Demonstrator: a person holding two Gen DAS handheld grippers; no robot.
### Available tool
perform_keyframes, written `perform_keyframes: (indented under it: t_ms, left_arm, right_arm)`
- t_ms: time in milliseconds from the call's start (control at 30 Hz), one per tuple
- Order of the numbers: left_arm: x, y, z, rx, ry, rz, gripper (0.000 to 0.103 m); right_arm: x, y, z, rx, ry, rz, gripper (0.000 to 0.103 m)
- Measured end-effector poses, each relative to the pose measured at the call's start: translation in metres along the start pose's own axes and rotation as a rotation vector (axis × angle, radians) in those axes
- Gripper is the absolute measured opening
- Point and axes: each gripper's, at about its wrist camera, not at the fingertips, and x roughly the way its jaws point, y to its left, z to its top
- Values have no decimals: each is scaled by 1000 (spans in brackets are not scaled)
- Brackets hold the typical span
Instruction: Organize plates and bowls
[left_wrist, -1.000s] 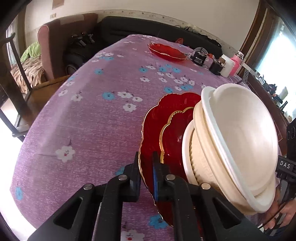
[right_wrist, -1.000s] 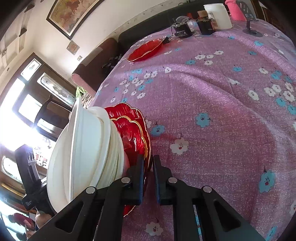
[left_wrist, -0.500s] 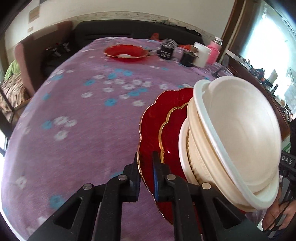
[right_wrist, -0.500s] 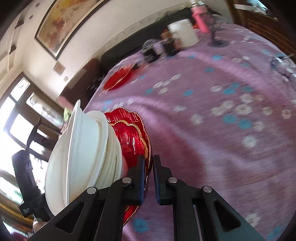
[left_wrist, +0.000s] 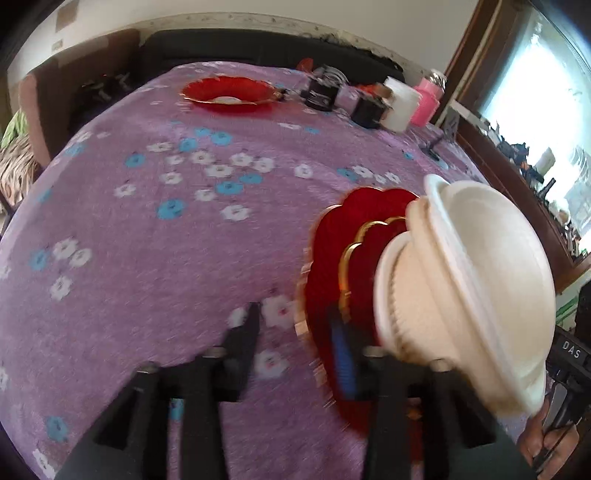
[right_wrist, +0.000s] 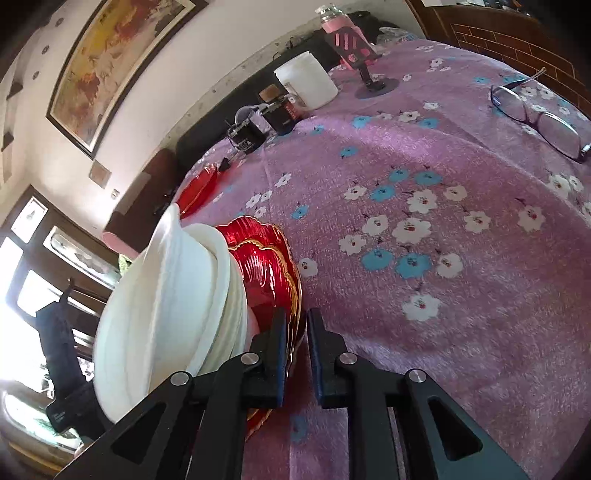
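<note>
A stack of dishes sits tilted on a bench (left_wrist: 155, 266) covered in a purple cloth with white and blue flowers. The stack has two red scalloped plates (left_wrist: 332, 258) with gold rims at the bottom and cream-white bowls (left_wrist: 465, 280) nested on top. It lies near the front edge of the bench, between the two grippers.

The left gripper (left_wrist: 295, 332) is opening; its fingers stand well apart with the red plate rim between them, and the pads no longer seem to press on it. The view here is blurred. The right gripper (right_wrist: 296, 343) is also beginning to open: a narrow gap shows between its fingers, with the plate rim (right_wrist: 291, 295) just beside the left finger, and contact there cannot be told for certain.

The step in hand looks like setting down and letting go of the gathered stack. The next move likely calls for both grippers to draw clear of the rim without tipping the leaning bowls.

A third red plate (left_wrist: 229, 94) sits apart at the far side of the bench; something pale lies in it, too small to name. Near it stand a white tub (right_wrist: 306, 83), a pink bottle (right_wrist: 341, 33) and small dark jars (left_wrist: 321, 92). A pair of glasses (right_wrist: 535, 114) lies at the right.
</note>
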Motion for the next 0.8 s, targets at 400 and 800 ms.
perform_keyframes:
  t_ms: [400,800]
  left_arm:
    - [-67,-5,-65,143,-256,-10,78]
    - [-77,-3,-82,121,-375,68,93]
  right_arm:
    - [-34,-9,-40,-63,-121,-144,24]
    - [-34,-17,-48,-41,-122,-151,25]
